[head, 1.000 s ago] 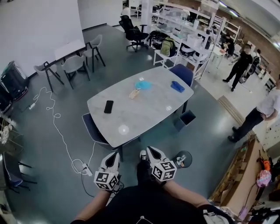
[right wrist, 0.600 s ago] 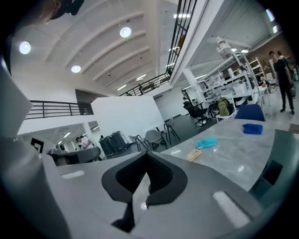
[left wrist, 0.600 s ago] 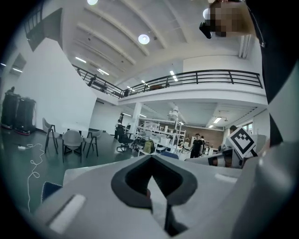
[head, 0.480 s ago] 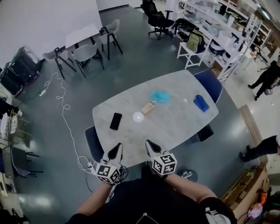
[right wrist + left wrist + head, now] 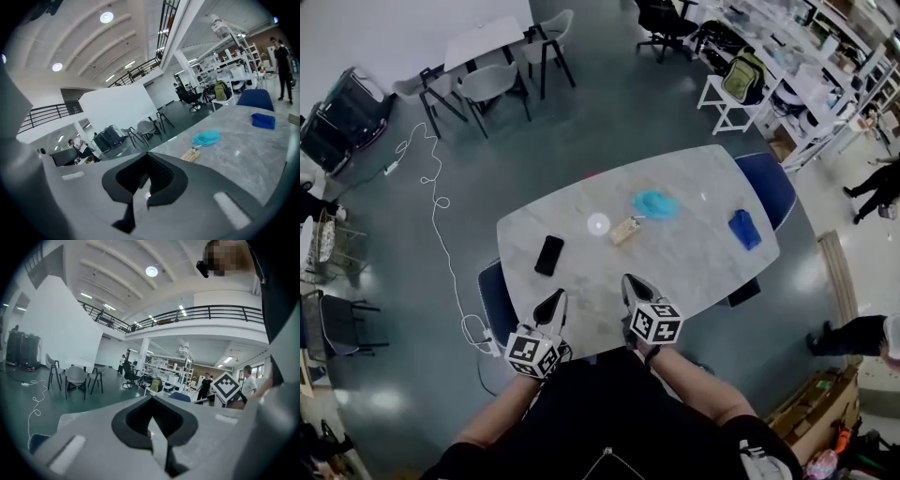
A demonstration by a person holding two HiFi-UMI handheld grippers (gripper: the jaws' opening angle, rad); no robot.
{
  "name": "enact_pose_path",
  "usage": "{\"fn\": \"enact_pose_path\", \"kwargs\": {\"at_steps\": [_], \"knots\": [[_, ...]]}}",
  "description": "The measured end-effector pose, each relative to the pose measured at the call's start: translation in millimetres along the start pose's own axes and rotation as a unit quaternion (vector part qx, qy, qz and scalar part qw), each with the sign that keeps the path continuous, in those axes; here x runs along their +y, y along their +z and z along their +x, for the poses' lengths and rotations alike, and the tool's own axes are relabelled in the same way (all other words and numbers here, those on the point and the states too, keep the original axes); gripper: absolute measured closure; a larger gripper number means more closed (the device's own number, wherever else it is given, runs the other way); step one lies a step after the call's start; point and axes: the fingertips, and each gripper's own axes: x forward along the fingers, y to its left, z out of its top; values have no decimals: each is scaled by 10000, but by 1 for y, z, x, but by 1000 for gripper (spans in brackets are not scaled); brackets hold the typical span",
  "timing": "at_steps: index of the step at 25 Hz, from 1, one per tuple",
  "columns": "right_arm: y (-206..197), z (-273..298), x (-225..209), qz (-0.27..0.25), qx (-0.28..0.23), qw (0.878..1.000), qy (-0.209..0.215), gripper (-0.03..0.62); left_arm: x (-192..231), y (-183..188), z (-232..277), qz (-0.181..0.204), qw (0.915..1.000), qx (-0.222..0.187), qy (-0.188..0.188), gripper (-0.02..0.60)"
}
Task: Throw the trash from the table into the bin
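On the grey marble table [image 5: 694,272] lie a crumpled cyan piece [image 5: 656,203], a small tan packet [image 5: 625,231], a blue piece [image 5: 744,229] near the right end and a black phone [image 5: 548,254]. My left gripper [image 5: 551,306] and right gripper [image 5: 633,286] are held side by side at the table's near edge, both shut and empty. In the right gripper view, past the right gripper [image 5: 143,187], the cyan piece [image 5: 206,137], tan packet [image 5: 190,154] and blue piece [image 5: 262,120] lie ahead. The left gripper [image 5: 150,420] points over the table into the room.
A blue chair [image 5: 494,291] is tucked in at the table's near left, and another blue chair [image 5: 766,183] stands at its far right. A dark boxy shape [image 5: 744,291] shows under the right edge. A white cable [image 5: 441,234] runs over the floor at left. People stand at the right.
The view has come closer to the table and swung round. Both grippers now reach its near edge and stay shut.
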Motion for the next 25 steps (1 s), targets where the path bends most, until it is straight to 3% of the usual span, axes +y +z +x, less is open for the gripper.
{"fn": "enact_pose_path", "kwargs": {"at_steps": [5,9,16,25], "knots": [[2,55,-54,365,235,9976,-532,547,14,-4,0,-61,9999,85,137,581],[-7,115,-108,835,482,9887,-1150,367,31,-14,-15,-175,9985,227,476,581],[-44,203,-182,1770,938,9574,-2081,261,54,-29,-55,-414,9895,410,1324,581],[-67,266,-220,1572,1411,9323,-2935,207,69,-54,-95,-687,9743,454,2095,581]]}}
